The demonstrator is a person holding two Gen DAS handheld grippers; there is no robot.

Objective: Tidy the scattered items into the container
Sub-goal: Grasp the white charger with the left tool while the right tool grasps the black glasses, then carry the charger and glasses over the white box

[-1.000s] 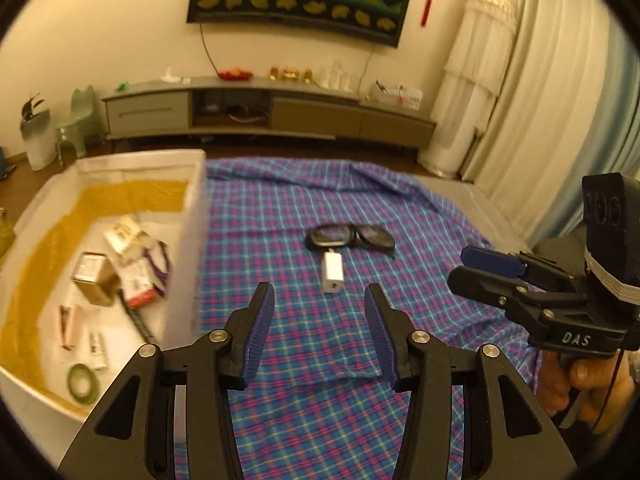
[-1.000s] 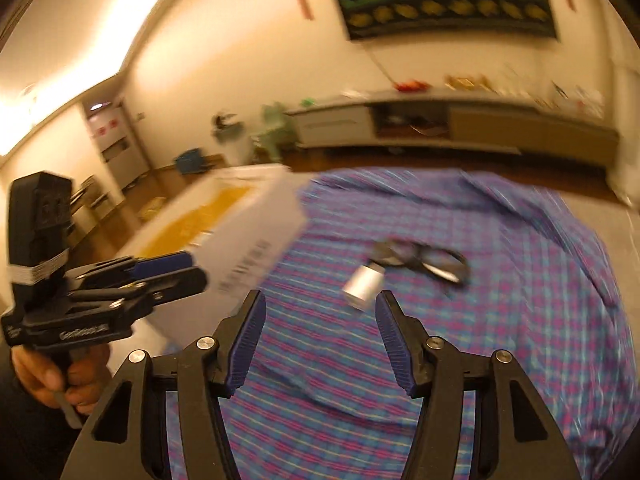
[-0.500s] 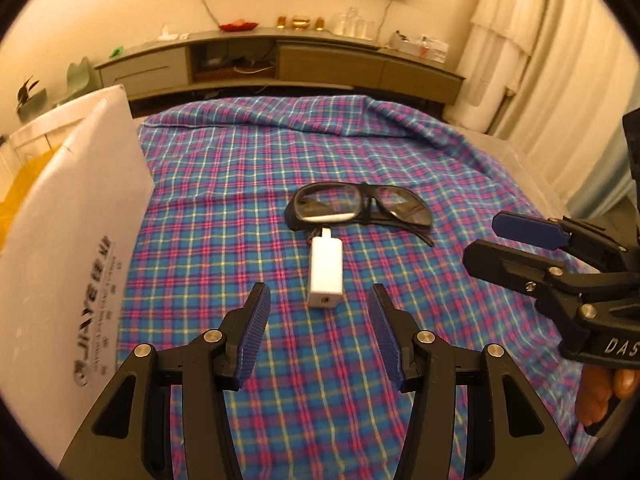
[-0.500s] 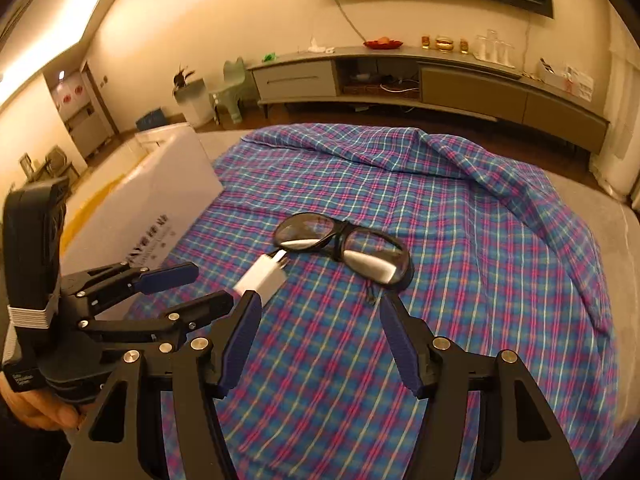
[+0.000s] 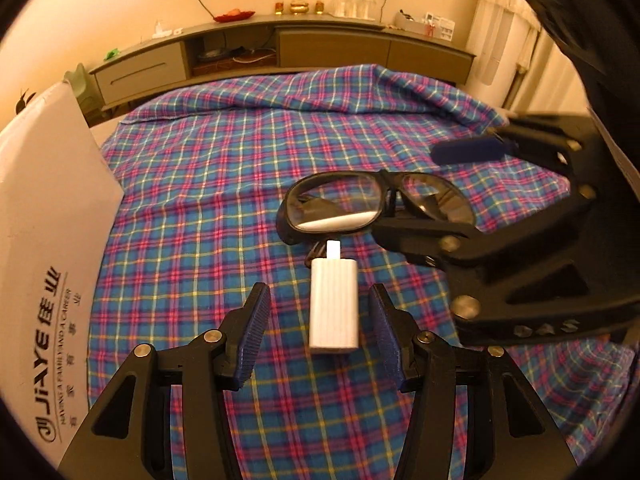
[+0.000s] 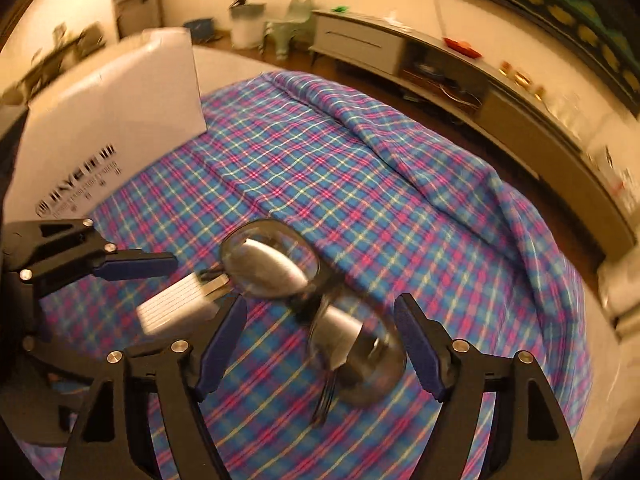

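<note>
- White charger (image 5: 334, 306) lying on plaid cloth (image 5: 208, 184), sitting between spread left gripper (image 5: 318, 314) pads, untouched;
- Opening right gripper (image 6: 320, 330) jaws, straddling glasses (image 6: 296, 280), not gripping.

Both the left gripper (image 5: 318, 334) and the right gripper (image 6: 320, 342) are black skeletal frames with silver screws and ribbed blue pads (image 5: 253, 334) lining the fingers' inner faces.

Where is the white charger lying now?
In the left wrist view, the charger lies on the checked cloth, between the open left tool, just before the glasses.
</note>
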